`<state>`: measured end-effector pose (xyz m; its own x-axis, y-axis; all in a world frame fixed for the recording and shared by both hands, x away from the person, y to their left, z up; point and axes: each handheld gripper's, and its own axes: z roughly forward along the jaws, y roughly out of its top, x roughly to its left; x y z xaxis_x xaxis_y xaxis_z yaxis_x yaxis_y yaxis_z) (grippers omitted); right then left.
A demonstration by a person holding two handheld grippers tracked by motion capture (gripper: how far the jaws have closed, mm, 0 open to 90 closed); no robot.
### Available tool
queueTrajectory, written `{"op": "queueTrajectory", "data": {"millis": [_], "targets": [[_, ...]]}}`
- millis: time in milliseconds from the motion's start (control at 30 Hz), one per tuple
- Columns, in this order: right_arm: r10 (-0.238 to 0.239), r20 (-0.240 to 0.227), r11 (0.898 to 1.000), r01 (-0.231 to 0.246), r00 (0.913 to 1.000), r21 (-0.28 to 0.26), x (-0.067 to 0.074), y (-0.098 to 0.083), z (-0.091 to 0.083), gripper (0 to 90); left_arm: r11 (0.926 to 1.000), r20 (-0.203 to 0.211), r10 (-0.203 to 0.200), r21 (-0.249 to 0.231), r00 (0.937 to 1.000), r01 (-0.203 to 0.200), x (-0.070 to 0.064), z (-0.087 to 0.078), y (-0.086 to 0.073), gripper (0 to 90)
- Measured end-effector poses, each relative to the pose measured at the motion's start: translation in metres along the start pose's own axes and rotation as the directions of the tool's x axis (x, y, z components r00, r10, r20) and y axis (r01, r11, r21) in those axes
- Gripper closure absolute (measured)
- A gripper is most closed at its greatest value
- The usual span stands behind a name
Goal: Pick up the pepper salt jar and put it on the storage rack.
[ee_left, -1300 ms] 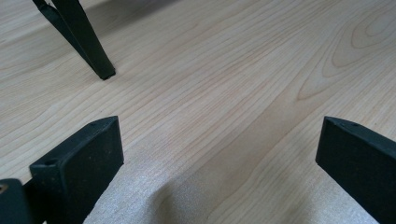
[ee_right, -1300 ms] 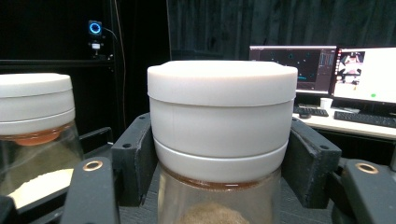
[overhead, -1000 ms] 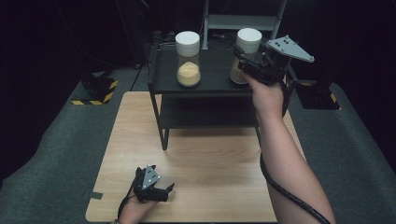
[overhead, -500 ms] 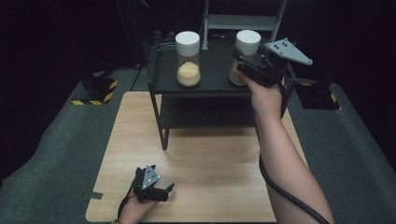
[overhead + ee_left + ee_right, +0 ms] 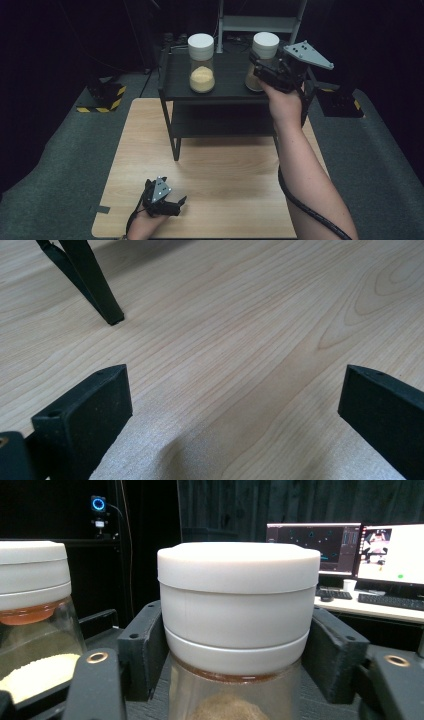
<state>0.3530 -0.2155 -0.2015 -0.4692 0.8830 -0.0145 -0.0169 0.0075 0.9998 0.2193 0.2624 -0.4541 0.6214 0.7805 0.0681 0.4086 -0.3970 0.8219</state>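
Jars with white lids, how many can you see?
2, both on the black shelf's top: the left jar stands alone, and the right jar sits between the right gripper's jaws. None seem hidden.

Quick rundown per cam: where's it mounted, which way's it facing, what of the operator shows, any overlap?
High view: above the person's side, facing forward and down on the wooden table and black shelf; both forearms show.
Left gripper view: on the left hand-held gripper, low over the tabletop; open jaws and a shelf leg show.
Right gripper view: on the right hand-held gripper, level, jaws flanking the right jar.
Shared: high and right views both show both jars.
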Motion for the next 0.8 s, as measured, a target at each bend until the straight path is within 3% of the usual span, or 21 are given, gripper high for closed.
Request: {"op": "queueTrajectory", "data": {"millis": [633,800], "targets": [[0.018,0.004,1.000,-0.018,0.9998,0.022,0.002,0.003,-0.008,1.3,1.0000,0.000,0.006,0.005,1.0000,-0.006,-0.001,0.000,0.001,1.1],[0.004,-0.013,1.000,-0.004,0.9999,0.017,0.003,0.001,-0.014,0.0,0.9999,-0.001,0.007,0.009,1.0000,-0.007,-0.001,0.001,0.002,1.1]]}}
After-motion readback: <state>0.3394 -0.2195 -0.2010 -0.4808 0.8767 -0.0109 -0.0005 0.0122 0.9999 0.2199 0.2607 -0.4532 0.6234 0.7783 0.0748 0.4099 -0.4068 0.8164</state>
